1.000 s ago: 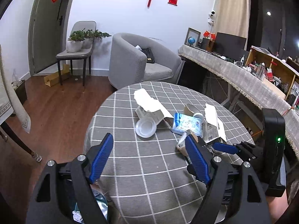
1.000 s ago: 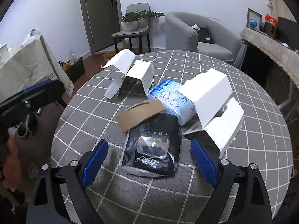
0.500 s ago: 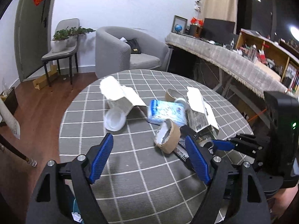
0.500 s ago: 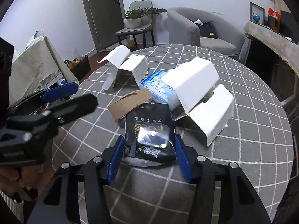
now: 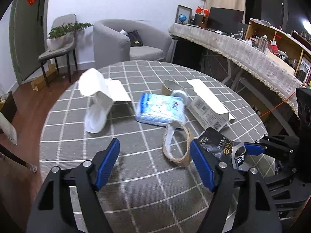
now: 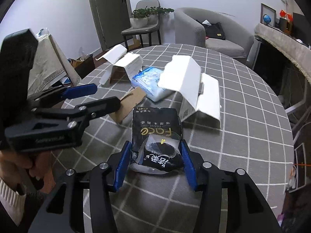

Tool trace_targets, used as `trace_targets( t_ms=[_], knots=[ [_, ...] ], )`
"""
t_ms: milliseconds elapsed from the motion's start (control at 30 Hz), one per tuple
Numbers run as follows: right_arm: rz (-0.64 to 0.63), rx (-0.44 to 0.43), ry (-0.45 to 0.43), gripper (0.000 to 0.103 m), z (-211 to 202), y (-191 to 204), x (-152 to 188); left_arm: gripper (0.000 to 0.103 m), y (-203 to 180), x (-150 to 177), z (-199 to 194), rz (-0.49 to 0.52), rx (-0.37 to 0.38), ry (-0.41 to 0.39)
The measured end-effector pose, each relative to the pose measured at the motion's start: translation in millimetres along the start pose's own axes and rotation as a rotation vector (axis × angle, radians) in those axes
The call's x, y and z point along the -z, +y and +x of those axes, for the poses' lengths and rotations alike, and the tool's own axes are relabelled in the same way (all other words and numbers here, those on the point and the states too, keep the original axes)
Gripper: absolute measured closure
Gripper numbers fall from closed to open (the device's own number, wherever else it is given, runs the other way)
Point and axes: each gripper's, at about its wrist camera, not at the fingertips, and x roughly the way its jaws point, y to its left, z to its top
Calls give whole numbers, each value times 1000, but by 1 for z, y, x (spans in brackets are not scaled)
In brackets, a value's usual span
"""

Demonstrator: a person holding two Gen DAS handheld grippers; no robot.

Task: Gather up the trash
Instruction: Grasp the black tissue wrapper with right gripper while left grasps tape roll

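Two grippers work over the checked table (image 5: 136, 194). The right gripper (image 6: 155, 163) has just closed and clamps the black tissue packet (image 6: 156, 134) at the table's near side. The left gripper (image 5: 155, 165), jaws narrowing but empty, hovers beside the cardboard ring (image 5: 176, 141).

Right gripper (image 6: 155, 162) angled down toward the table, blue pads (image 6: 122, 167) pressed on both sides of a black wrapper; jaws have just been closing to about half width. Left gripper (image 5: 155, 164) also tilted down, jaws wide and only just narrowing, nothing between the pads (image 5: 106, 164), right pad close beside a cardboard ring. In the right wrist view the left gripper reaches in from the left edge, a hand (image 6: 33, 165) with a white knit cuff gripping its handle.
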Motion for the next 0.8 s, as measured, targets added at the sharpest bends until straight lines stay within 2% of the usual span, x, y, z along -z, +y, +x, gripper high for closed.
trace_targets(
  t_ms=[133, 267, 367, 600, 667, 800],
  knots=[
    [-17, -16, 9, 52, -6, -6, 6, 26, -7, 0, 9, -16, 39, 32],
    [-32, -2, 12, 52, -8, -8, 10, 35, -16, 0, 17, -18, 55, 56],
    [-39, 8, 15, 52, -11, -12, 13, 37, -20, -2, 20, -25, 61, 69],
    [-35, 10, 16, 52, -14, -20, 15, 46, -26, -2, 25, -16, 11, 85],
    [-28, 4, 14, 52, -13, -21, 14, 64, -28, -2, 25, -3, 0, 84],
    [-16, -19, 5, 52, -14, -19, 11, 66, -24, -3, 22, -15, -10, 72]
  ],
)
